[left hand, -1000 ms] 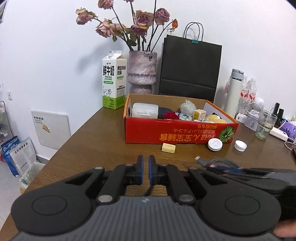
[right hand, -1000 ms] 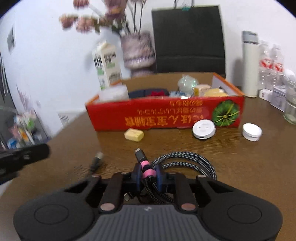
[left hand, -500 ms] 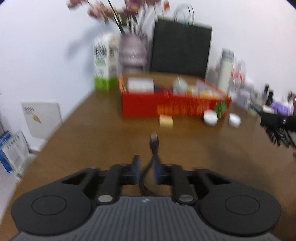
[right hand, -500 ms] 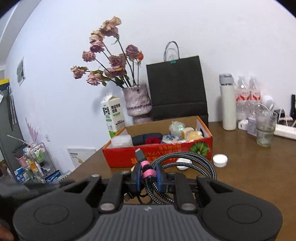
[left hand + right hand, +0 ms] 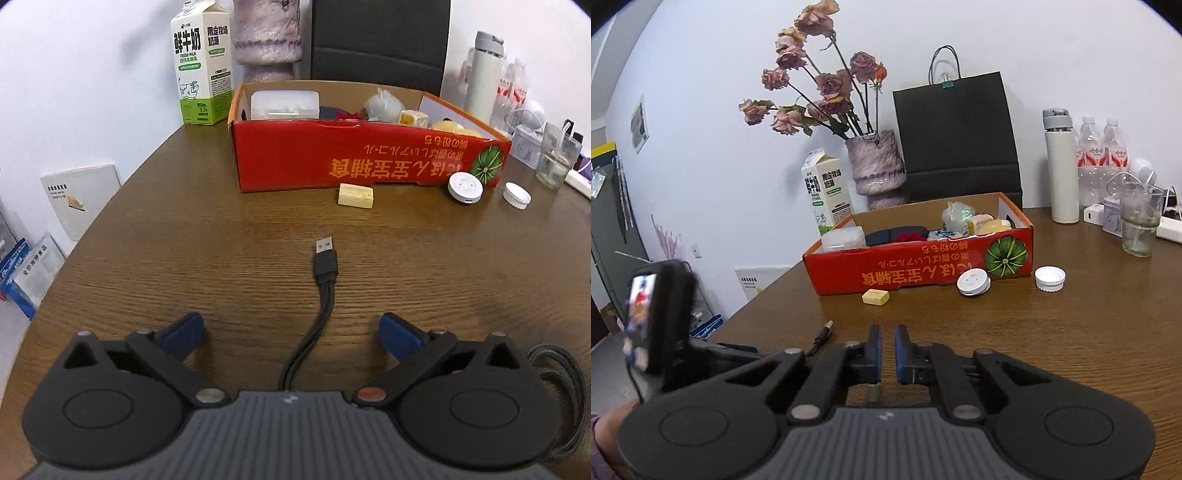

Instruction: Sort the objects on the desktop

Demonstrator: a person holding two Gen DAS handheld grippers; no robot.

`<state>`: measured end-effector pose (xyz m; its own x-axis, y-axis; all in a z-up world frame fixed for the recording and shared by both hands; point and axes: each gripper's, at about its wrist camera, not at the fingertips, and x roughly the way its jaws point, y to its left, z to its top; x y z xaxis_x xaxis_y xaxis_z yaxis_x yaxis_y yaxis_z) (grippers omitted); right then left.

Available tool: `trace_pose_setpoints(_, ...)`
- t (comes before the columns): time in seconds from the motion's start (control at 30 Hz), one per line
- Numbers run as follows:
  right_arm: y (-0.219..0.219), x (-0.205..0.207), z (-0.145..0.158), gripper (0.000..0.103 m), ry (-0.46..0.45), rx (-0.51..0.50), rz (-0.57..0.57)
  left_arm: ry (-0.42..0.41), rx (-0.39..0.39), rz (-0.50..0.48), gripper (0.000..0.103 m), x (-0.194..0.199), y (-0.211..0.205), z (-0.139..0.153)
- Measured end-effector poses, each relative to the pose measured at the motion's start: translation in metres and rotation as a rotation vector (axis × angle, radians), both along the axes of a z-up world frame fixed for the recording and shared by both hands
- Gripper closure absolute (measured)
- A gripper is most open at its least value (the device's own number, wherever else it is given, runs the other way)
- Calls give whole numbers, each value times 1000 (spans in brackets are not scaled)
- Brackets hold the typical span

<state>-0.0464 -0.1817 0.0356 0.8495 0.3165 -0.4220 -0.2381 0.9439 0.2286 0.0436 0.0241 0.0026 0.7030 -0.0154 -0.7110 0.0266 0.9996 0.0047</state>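
We see the left gripper (image 5: 291, 328) low over the wooden table (image 5: 184, 258), jaws opening wide, pads off the black USB cable (image 5: 325, 266), which lies flat on the table between them, plug pointing toward the red box (image 5: 369, 162). The braided coil (image 5: 565, 384) sits at the right edge. The right gripper (image 5: 887, 354) has its jaws nearly closed, nothing visible between the pads. A yellow block (image 5: 355, 195), a white round puck (image 5: 464, 187) and a white cap (image 5: 516, 195) lie just in front of the box. A milk carton (image 5: 201, 62) stands behind it.
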Motion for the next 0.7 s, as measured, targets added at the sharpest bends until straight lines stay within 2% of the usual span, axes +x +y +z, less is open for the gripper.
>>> trace_pose_setpoints(0.1,0,4,-5,97,12,-14,-8,-9,5,5,0,2,-2,-2)
trace_pose_setpoints(0.17,-2,7,-9,92,33,-18,-15,-13,7,10,0,5,-4,-2)
trace_pose_setpoints(0.27,-5,7,-12,90,68,-15,-10,-31,5,7,0,9,-4,-2)
trace_pose_setpoints(0.3,-4,5,-12,85,75,-20,5,-31,5,8,0,11,-4,-2)
trace_pose_setpoints(0.33,-2,1,-12,82,78,-26,27,-31,5,9,4,13,-5,-2)
trace_pose_setpoints(0.37,1,-3,-13,76,84,-32,50,-45,7,9,21,13,-5,-1)
trace_pose_setpoints(0.4,6,-5,-15,67,102,-37,79,-64,9,1,34,12,-6,1)
trace_pose_setpoints(0.43,11,-6,-19,65,135,-43,94,-78,7,-7,68,11,-6,3)
trace_pose_setpoints(0.47,16,-6,-23,64,167,-52,92,-82,5,-12,92,10,-7,4)
trace_pose_setpoints(0.57,32,1,-38,63,230,-85,74,-96,26,1,93,7,-11,4)
trace_pose_setpoints(0.63,40,4,-44,54,210,-96,40,-114,25,16,93,2,-10,5)
trace_pose_setpoints(0.7,52,9,-48,56,180,-147,21,-151,-2,33,94,-6,-7,12)
